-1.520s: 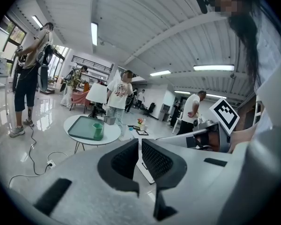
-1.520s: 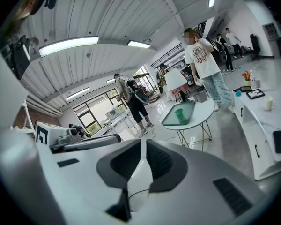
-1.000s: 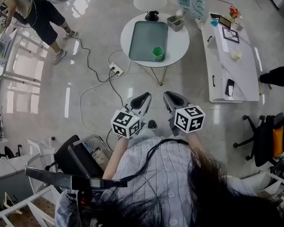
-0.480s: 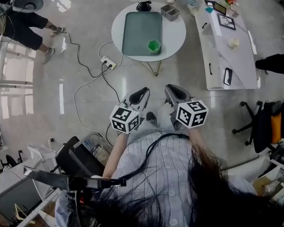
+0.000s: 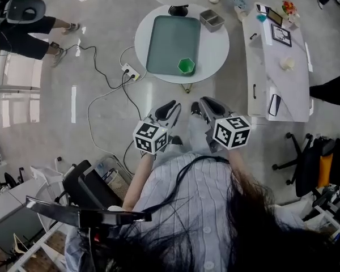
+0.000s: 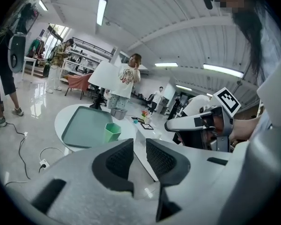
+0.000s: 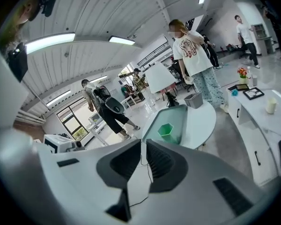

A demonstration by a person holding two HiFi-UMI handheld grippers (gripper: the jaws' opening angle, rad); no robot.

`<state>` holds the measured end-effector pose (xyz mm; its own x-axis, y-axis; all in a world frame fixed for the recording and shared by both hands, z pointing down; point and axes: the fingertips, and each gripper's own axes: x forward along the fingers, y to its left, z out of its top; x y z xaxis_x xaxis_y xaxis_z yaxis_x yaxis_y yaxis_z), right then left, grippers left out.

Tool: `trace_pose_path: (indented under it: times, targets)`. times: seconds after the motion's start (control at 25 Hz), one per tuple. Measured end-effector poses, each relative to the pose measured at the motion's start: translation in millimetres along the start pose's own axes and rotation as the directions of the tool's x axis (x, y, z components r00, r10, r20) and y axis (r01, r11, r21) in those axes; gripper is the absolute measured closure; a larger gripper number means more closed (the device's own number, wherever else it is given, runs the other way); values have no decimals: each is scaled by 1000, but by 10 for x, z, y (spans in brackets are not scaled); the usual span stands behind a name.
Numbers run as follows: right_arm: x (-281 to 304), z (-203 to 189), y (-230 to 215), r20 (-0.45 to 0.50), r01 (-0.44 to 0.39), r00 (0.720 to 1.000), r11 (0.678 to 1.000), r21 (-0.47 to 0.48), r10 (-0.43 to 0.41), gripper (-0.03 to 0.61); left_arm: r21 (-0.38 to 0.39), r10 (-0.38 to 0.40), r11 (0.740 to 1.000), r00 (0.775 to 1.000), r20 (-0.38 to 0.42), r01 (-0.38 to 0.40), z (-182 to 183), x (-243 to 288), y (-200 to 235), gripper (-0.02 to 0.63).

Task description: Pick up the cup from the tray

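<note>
Round table (image 5: 215,52) is found at the upper middle of the head view, with a tray (image 5: 171,38) set on its left half. The cup (image 5: 186,66) is parked in the tray's lower right corner. A small bin (image 5: 212,20) is placed on the table just off the tray's upper right corner. A long table (image 5: 280,72) is lined up to the right, a phone (image 5: 273,104) laid at its lower end. A power strip (image 5: 130,71) is left on the floor (image 5: 102,129), lower left of the round table.

The floor (image 5: 45,112) is polished and glossy. The white bench (image 5: 215,50) looks smooth, the tray (image 5: 170,38) matt plastic, the green cup (image 5: 186,66) plastic.
</note>
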<state>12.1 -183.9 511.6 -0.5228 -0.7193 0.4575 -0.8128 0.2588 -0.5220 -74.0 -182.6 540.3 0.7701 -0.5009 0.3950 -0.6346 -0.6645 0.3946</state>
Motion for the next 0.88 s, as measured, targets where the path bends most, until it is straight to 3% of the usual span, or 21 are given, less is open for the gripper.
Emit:
trace_pose_path:
  times: [0.12,0.64,0.88]
  targets:
    - [111,207,-116,-11,-27,1000,1000,-8,27,526,-19,17,1000,1000,-14,-17,53,202,105,485]
    - [420,411,-626,-139,-89,986,996,1,89,526,-61,93,993,991,-98,-99,-110,1120,486,395]
    - [580,463,-698,-179,-125,976,992,7,125,526,-30,200,978,973,-113,-204,-164,1332,794,340]
